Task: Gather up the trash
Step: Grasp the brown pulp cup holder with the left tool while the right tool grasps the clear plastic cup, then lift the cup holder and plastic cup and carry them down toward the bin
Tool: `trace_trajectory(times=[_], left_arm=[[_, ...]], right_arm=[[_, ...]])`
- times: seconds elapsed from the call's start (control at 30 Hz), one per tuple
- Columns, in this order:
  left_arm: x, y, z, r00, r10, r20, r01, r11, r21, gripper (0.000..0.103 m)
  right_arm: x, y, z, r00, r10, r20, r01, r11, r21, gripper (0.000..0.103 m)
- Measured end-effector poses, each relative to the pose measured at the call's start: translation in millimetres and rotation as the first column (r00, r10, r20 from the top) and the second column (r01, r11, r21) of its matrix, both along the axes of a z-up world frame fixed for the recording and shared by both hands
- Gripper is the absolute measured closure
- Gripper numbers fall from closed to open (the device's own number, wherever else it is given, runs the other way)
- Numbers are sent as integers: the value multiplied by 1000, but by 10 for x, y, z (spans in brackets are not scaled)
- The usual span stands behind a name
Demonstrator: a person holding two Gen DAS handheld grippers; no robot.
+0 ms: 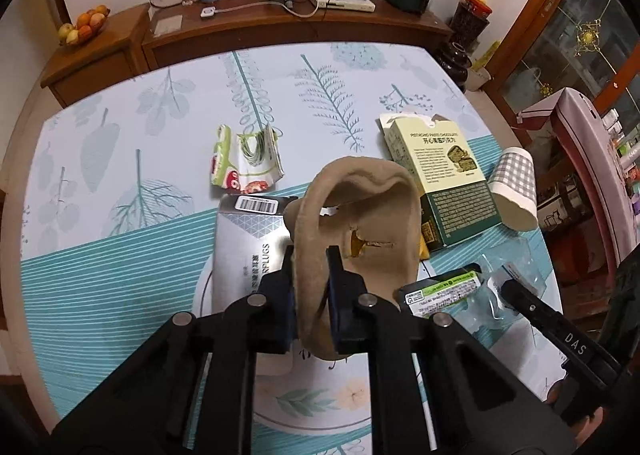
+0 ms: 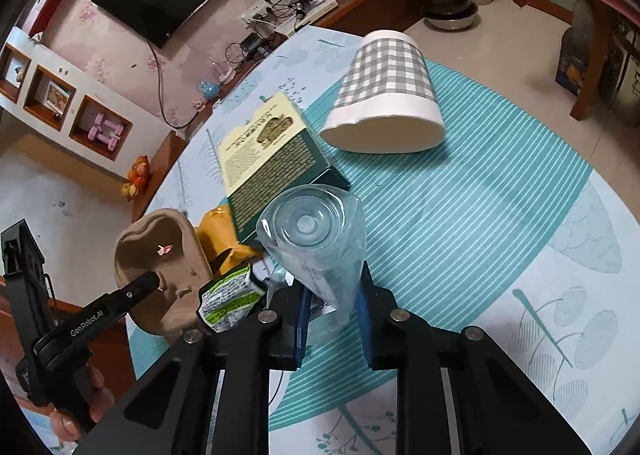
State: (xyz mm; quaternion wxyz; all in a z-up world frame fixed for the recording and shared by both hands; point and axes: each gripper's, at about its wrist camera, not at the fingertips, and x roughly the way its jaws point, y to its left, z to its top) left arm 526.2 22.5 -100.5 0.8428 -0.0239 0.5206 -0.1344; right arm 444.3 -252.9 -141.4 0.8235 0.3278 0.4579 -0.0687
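Note:
My left gripper (image 1: 311, 267) is shut on the rim of a brown pulp-paper tray (image 1: 360, 215) and holds it above the table; the tray also shows in the right wrist view (image 2: 160, 275). My right gripper (image 2: 332, 287) is shut on a clear plastic cup (image 2: 316, 231), held tilted above the table. On the table lie a silver earplug box (image 1: 248, 243), a green chocolate box (image 1: 444, 179), a checked paper cup (image 1: 516, 187) on its side, a crumpled wrapper (image 1: 244, 163), a small green carton (image 1: 440, 287) and a yellow wrapper (image 2: 222, 239).
The round table has a teal and white leaf-print cloth (image 1: 120, 255). A wooden sideboard (image 1: 280, 27) with cables and a fruit bowl (image 1: 82, 29) stands behind it. A dark vase (image 1: 460, 55) and a cabinet stand at the right.

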Motion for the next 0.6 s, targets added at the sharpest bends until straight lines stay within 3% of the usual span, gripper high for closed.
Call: trace_trajectory(times=[0.33,0.6], left_arm=[[-591,174,440,997,25,71,-26,1000,17,93],[-1443,259,807,992,62,108,-64,998,11,93]], right_arm=[[-401,160,326,998,46,50,-44,999,-28,84],[-1012,239,688,987,127,99,-124,992,-36,84]])
